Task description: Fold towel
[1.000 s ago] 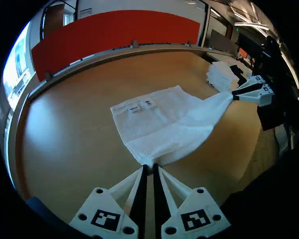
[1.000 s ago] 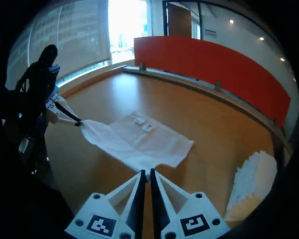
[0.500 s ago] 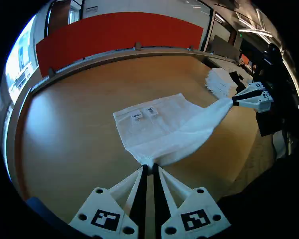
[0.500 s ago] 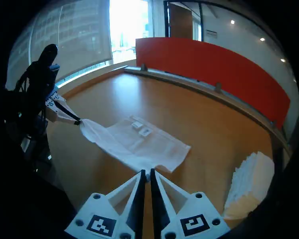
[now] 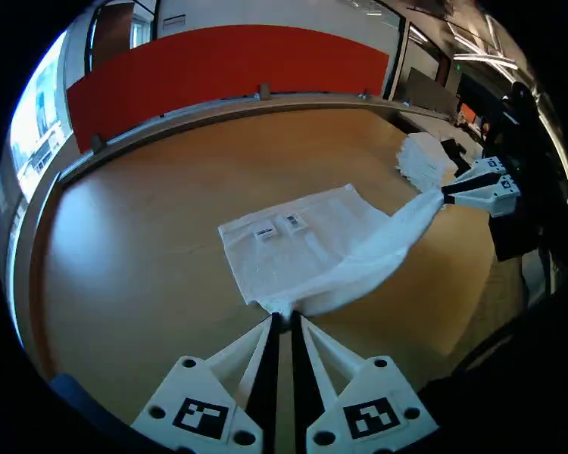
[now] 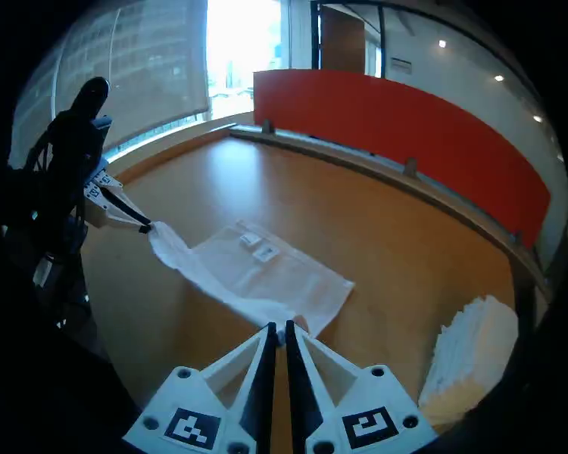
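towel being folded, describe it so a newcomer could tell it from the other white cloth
Find the big wooden table in front of the red partition. Near its middle lies one white towel, spread flat with two small tags on top. Unlike the neat stack of folded towels farther off, its near edge is lifted, pinched at both ends by the left tongs and right tongs.
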`<move>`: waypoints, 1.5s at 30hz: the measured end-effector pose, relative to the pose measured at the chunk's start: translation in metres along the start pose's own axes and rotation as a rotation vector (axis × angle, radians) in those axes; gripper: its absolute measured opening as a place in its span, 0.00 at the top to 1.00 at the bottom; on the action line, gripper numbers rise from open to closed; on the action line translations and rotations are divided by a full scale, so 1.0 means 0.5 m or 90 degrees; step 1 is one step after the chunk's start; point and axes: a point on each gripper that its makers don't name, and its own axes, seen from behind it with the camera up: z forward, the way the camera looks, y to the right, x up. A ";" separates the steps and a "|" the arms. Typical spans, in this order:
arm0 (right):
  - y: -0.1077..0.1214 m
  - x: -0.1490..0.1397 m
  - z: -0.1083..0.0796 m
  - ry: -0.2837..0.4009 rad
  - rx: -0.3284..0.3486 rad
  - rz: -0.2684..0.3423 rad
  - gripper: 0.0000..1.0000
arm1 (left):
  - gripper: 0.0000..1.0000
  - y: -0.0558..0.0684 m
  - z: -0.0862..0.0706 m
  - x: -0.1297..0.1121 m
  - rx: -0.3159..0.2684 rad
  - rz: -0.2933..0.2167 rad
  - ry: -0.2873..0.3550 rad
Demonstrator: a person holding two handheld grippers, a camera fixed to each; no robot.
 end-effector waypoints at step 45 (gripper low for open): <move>0.139 -0.007 0.228 -0.050 -0.027 0.065 0.91 | 0.90 -0.132 0.252 0.070 0.016 -0.021 -0.025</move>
